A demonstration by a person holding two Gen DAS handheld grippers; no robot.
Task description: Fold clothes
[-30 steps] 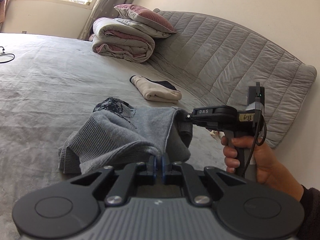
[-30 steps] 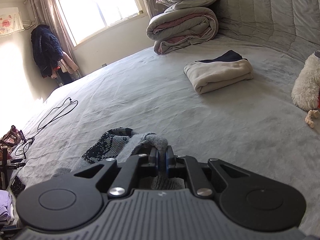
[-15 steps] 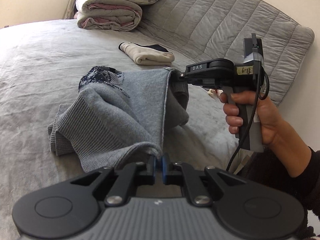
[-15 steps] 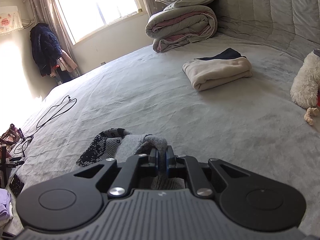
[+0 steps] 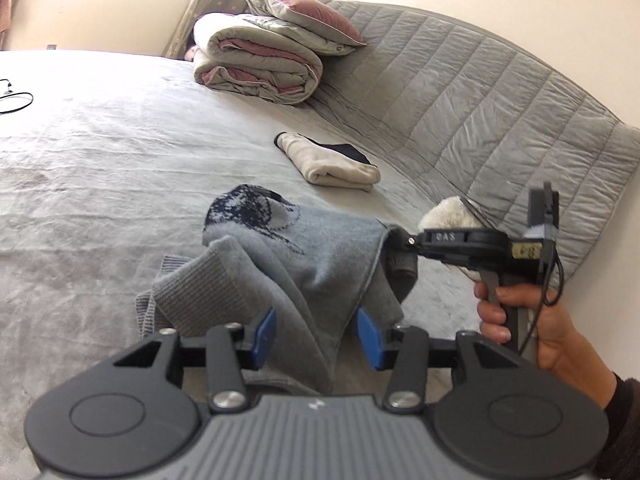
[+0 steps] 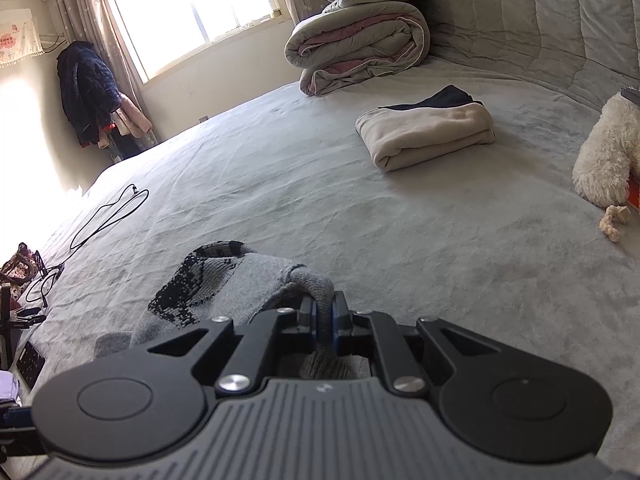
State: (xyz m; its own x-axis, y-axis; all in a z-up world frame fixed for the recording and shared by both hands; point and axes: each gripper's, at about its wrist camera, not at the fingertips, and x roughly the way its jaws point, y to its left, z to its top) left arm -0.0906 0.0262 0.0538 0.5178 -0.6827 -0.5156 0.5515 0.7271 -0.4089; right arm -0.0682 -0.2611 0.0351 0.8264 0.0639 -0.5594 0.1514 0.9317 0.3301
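A grey knit sweater [image 5: 304, 276] with a dark blue pattern lies bunched on the grey bed [image 5: 100, 168]. My left gripper [image 5: 316, 330] is opening; its blue pads [image 5: 265, 328] stand apart on either side of the sweater's near edge without pressing it. In the left wrist view my right gripper [image 5: 400, 240], held by a hand, is shut on the sweater's far corner and holds it raised. The right wrist view shows the right gripper [image 6: 325, 312] pinching a grey fold of the sweater [image 6: 240, 276].
A folded beige and dark garment [image 5: 332, 160] lies further up the bed. A rolled duvet [image 5: 260, 60] and pillow sit by the quilted headboard [image 5: 480, 112]. A white plush toy [image 6: 608, 152] lies at the right. A black cable [image 6: 108, 216] trails at the left.
My left gripper's jaws, shut on the sweater's edge before, have spread apart and let it go. The right gripper keeps its grip and has hardly moved.
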